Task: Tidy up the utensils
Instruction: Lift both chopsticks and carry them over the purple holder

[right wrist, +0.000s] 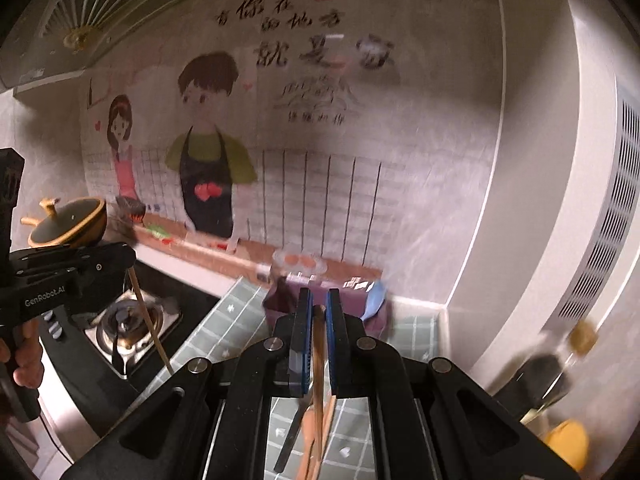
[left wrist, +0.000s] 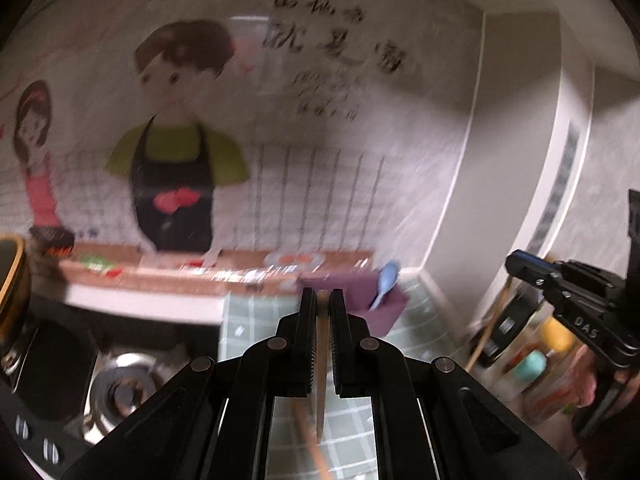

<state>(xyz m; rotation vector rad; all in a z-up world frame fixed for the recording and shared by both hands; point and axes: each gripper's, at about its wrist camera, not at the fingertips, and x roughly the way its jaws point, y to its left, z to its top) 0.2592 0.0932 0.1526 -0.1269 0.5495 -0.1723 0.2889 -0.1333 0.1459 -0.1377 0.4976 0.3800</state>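
Between your left gripper's (left wrist: pixel 322 296) nearly closed fingers sits a wooden chopstick (left wrist: pixel 321 360); your right gripper (right wrist: pixel 318 300) pinches another chopstick (right wrist: pixel 318 360), purple holder (right wrist: pixel 352 286) ahead.

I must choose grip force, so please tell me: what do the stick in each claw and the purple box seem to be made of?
Stick in the left claw: tan, thin and matte, likely wood or bamboo.
Stick in the right claw: same tan look, probably the same.
Purple box: flat, matte, evenly coloured walls, perhaps plastic; blur leaves it open.
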